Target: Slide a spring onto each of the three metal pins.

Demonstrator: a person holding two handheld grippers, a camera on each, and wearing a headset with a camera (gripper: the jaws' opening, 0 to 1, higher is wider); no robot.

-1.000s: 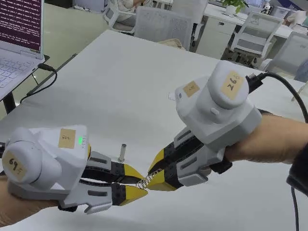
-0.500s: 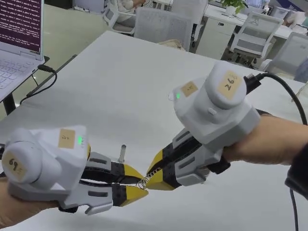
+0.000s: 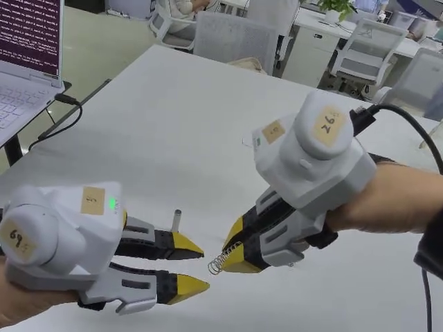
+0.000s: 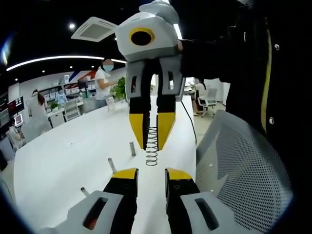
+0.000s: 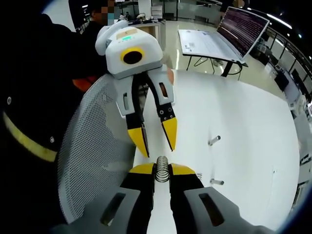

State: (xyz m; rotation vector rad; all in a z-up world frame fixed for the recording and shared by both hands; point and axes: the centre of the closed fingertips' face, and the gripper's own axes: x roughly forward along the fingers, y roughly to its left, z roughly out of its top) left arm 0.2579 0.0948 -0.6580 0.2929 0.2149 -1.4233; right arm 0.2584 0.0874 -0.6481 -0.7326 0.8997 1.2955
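Right gripper (image 3: 232,259) pinched shut on one end of spring (image 3: 220,261), rest of coil sticking out toward left gripper (image 3: 202,268), parted wide and empty, tips just clear of spring. Three pins (image 4: 131,147) bare on table (image 3: 173,124) near left tips. None sleeved yet; all three left to fit

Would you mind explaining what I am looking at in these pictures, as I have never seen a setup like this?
A person works with two handheld two-jaw grippers. One picture comes from a headset camera looking down; the round ones come from cameras riding on each gripper, looking along its jaws. On the white table stand three metal pins, with a laptop on the next desk. The right gripper is shut on a small spring; the left gripper faces it, open and holding nothing.
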